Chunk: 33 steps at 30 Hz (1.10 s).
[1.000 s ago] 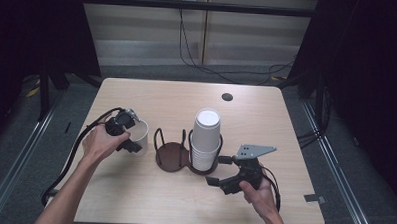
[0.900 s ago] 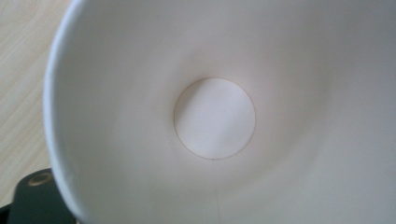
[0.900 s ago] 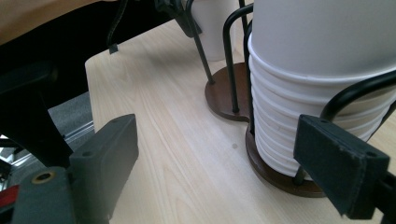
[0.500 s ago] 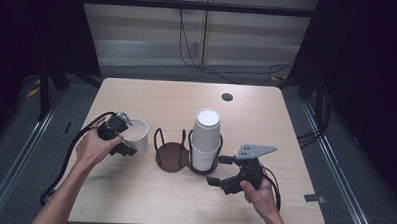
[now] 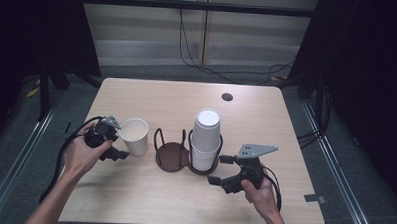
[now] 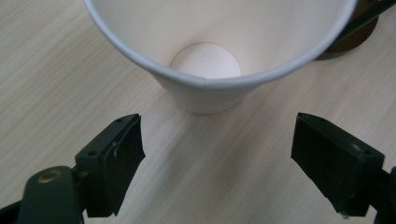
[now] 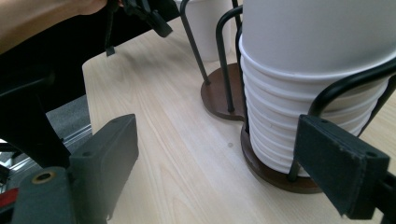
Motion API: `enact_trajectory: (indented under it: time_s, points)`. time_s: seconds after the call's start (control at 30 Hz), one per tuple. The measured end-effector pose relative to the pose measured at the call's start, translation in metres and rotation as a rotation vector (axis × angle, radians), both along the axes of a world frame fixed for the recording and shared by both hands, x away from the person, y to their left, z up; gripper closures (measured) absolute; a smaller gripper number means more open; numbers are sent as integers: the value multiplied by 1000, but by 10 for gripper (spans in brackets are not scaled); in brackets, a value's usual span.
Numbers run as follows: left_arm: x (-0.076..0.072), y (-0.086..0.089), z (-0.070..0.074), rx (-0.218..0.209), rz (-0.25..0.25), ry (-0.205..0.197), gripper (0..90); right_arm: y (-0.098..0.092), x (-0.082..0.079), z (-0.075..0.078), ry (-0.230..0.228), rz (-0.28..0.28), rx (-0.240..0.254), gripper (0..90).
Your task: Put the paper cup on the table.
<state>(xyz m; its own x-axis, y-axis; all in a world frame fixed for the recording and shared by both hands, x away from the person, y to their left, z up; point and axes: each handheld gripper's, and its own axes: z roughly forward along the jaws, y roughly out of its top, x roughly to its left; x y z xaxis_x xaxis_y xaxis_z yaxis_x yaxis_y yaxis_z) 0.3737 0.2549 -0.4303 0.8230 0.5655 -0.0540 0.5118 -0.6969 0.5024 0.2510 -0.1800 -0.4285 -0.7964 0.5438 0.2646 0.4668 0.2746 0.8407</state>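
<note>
On the pale wooden desk (image 5: pixel 266 109), the work centres on the two-ring wire holder (image 5: pixel 171 156). Its right ring carries a tall stack of cups (image 5: pixel 206 140), and its left ring stands empty over a brown base. The step in hand looks like handling the single paper cup (image 5: pixel 134 136), which stands upright on the desk just left of the holder, mouth up. To do it well, the left claw (image 5: pixel 119 139) should come in level and square to the cup's side. It should close only lightly on the thin wall below the rolled rim, since paper this soft will likely buckle or tip under a hard or off-centre squeeze. The left claw's jaws have just been closing, yet they stand apart with nothing between them. In the left gripper view the cup (image 6: pixel 210 100) sits just beyond the tips. The right claw (image 5: pixel 219 170) rests near the holder's right ring, jaws apart and empty, well placed to steady the base. The cup is plain white, tapered and empty, with a round flat bottom.
</note>
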Motion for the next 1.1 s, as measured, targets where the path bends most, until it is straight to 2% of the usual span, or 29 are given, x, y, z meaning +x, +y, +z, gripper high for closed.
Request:
enact_trajectory:
  time_s: [0.13,0.3,0.33,0.4,0.43,0.47,0.53,0.6,0.73,0.77,0.8,0.83,0.9,0.97,1.03,1.07,1.1]
  points:
    - [-5,4,3,-34,6,-9,168,0,0,0,1,2,2,141]
    - [-16,11,4,-111,21,-9,169,-1,-1,0,-5,4,5,141]
    - [-21,14,3,-148,29,-13,173,-1,-1,0,-8,5,4,141]
    - [-24,16,3,-162,23,-12,193,-2,-1,1,-14,3,5,141]
    - [-26,17,2,-179,22,-19,193,-2,-1,1,-14,3,5,141]
    - [-32,20,0,-234,36,-36,200,-2,-2,1,-13,-2,6,141]
    - [-34,21,-1,-247,48,-44,200,-3,-2,1,-14,-4,7,141]
    - [-39,23,-2,-290,57,-60,201,-3,-2,1,-13,-5,8,141]
    - [-50,25,-2,-323,79,-94,201,-4,-2,1,-14,-5,10,141]
    - [-53,25,-2,-338,82,-99,201,-4,-2,1,-14,-4,9,141]
    - [-58,25,-1,-368,94,-126,201,-3,-2,1,-15,-3,9,141]
    - [-58,25,-1,-368,94,-126,201,-3,-2,1,-15,-3,9,141]
    - [-63,26,1,-403,108,-138,201,-4,-2,1,-14,-7,12,141]
    - [-70,25,1,-410,136,-181,198,-4,-3,1,-15,-8,10,141]
    - [-74,25,0,-447,133,-167,198,-4,-3,1,-16,-9,11,141]
    - [-77,24,0,-445,132,-187,194,-5,-4,2,-20,-20,3,141]
    - [-80,22,-1,-457,129,-186,190,-5,-4,1,-20,-20,2,141]
